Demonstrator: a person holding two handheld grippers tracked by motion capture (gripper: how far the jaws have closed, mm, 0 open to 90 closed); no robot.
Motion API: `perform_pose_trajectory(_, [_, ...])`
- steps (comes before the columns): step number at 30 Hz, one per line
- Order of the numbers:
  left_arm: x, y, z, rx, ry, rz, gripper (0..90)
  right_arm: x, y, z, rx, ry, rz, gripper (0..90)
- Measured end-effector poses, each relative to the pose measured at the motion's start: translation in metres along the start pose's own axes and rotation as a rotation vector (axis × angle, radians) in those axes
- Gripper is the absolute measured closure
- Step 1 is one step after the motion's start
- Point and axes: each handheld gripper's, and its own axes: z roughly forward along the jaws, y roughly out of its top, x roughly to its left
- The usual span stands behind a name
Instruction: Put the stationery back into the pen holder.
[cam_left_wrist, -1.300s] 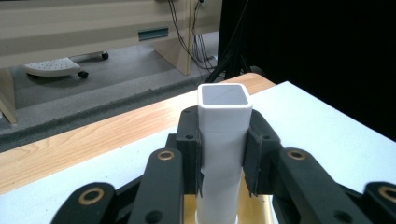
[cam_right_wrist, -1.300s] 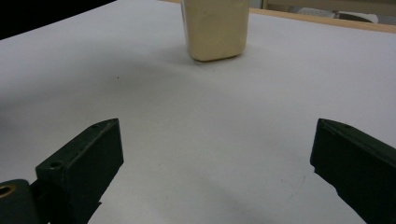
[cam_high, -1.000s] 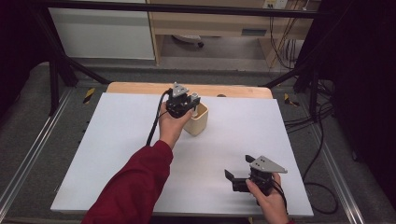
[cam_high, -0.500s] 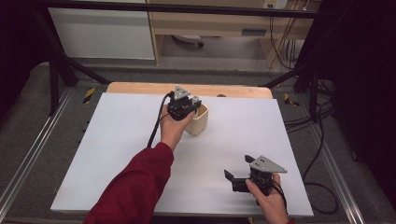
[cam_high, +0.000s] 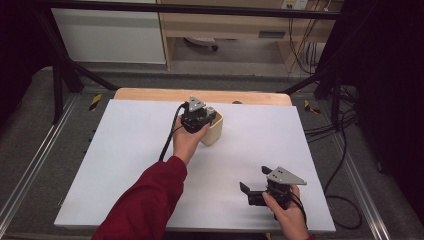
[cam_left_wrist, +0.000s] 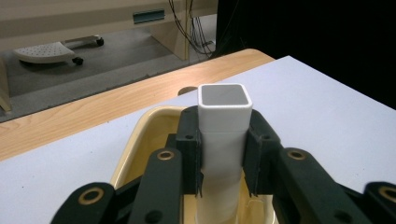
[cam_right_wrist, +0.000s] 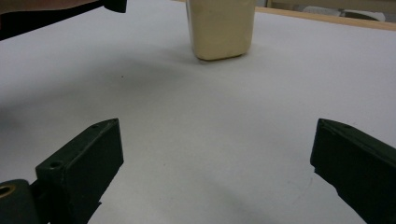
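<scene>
white sheet (cam_high: 125, 165) covered wooden table (cam_high: 150, 94), bare wood strip left along far edge. cream square container (cam_high: 215, 134) stood directly on sheet, toward far middle. small dark round spot (cam_high: 237, 103) seen on wood strip.

- High view looks down and forward over the white table (cam_high: 125, 165).
- Left gripper view sits close above the cream cup (cam_left_wrist: 140, 135).
- Right gripper view looks low across the table at that cup (cam_right_wrist: 220, 28), farther off.

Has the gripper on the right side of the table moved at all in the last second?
No. The right gripper sits at the same spot near the near right corner of the white table, its fingers wide apart and empty.
</scene>
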Motion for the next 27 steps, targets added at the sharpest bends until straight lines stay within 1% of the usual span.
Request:
perform_pose_trajectory(2, [0.0, 0.0, 0.0, 0.001, 0.001, 0.003, 71.1, 0.0, 0.0, 0.0, 0.001, 0.001, 0.0, 2.9])
perform_pose_trajectory(6, [0.0, -0.002, 0.0, 0.006, -0.006, -0.006, 71.0, 0.001, 0.0, 0.0, 0.001, 0.001, 0.003, 2.9])
perform_pose_trajectory(7, [0.0, -0.003, 0.0, 0.005, -0.01, -0.003, 70.7, 0.001, 0.0, 0.0, 0.001, 0.002, 0.007, 2.9])
perform_pose_trajectory(8, [0.0, -0.002, -0.001, -0.007, -0.013, -0.004, 69.9, 0.001, 0.0, 0.001, 0.001, 0.002, 0.006, 2.9])
perform_pose_trajectory(9, [0.0, -0.002, -0.002, -0.016, -0.009, -0.002, 65.4, 0.001, 0.0, 0.001, 0.001, 0.002, 0.005, 2.9])
perform_pose_trajectory(12, [0.0, 0.002, -0.006, -0.031, 0.014, -0.008, 45.9, 0.001, 0.0, 0.001, 0.0, 0.001, 0.0, 2.8])
perform_pose_trajectory(17, [0.004, 0.007, -0.013, -0.045, 0.047, -0.011, 24.0, 0.001, 0.0, 0.001, 0.004, 0.003, 0.003, 2.8])
perform_pose_trajectory(20, [0.007, 0.009, -0.02, -0.053, 0.067, -0.02, 14.9, 0.001, 0.0, 0.001, 0.002, 0.002, 0.0, 2.8])
perform_pose_trajectory(23, [0.007, 0.012, -0.032, -0.055, 0.081, -0.027, 9.2, 0.002, 0.002, 0.001, 0.001, -0.002, 0.0, 2.8])
perform_pose_trajectory(24, [0.007, 0.013, -0.038, -0.058, 0.078, -0.03, 8.8, 0.002, 0.002, 0.002, 0.001, -0.004, -0.005, 2.8])
perform_pose_trajectory(25, [0.007, 0.014, -0.043, -0.061, 0.075, -0.032, 7.9, 0.004, 0.003, 0.002, 0.005, -0.006, 0.001, 2.8])
perform_pose_trajectory(27, [0.007, 0.015, -0.053, -0.065, 0.061, -0.038, 6.0, 0.006, 0.003, 0.003, 0.007, -0.009, -0.011, 2.7])
